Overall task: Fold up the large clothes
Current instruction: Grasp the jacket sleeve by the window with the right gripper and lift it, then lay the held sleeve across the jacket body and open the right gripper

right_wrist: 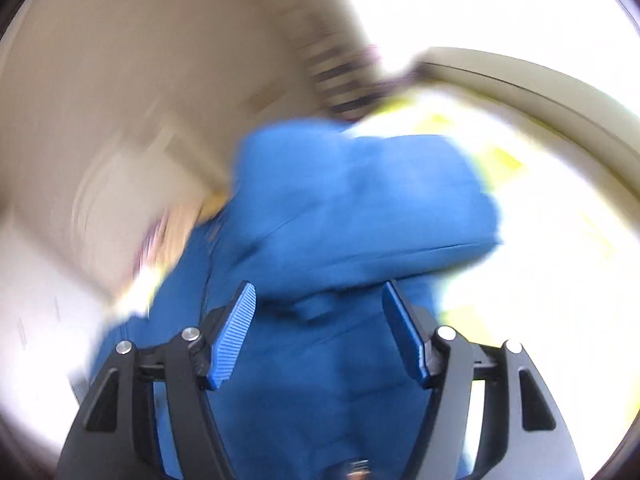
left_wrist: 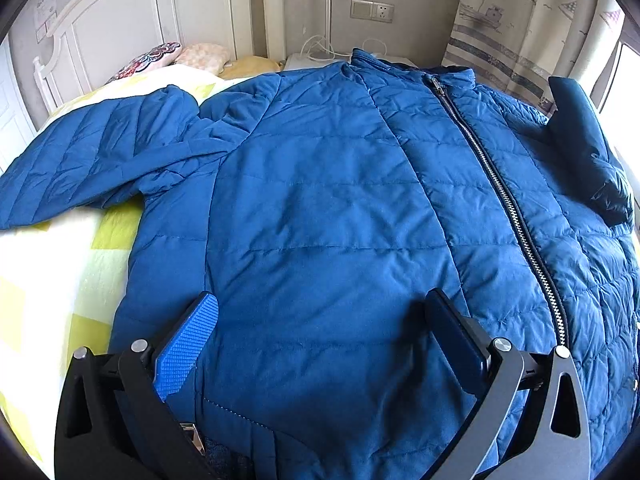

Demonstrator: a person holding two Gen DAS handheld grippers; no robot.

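While jacket (left_wrist: 320, 200) lies flat — left claw (left_wrist: 320, 308) tilted down, agape.

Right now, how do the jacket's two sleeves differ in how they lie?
The left-hand sleeve of the blue quilted zip-up jacket is spread outward, flat on the yellow-and-white checked bedspread. In the left wrist view the right-hand sleeve is folded inward and lies on the jacket's front, past the metal zipper. The first looks bright blue and lit; the second looks darker, in shadow. Both are the same quilted blue fabric.
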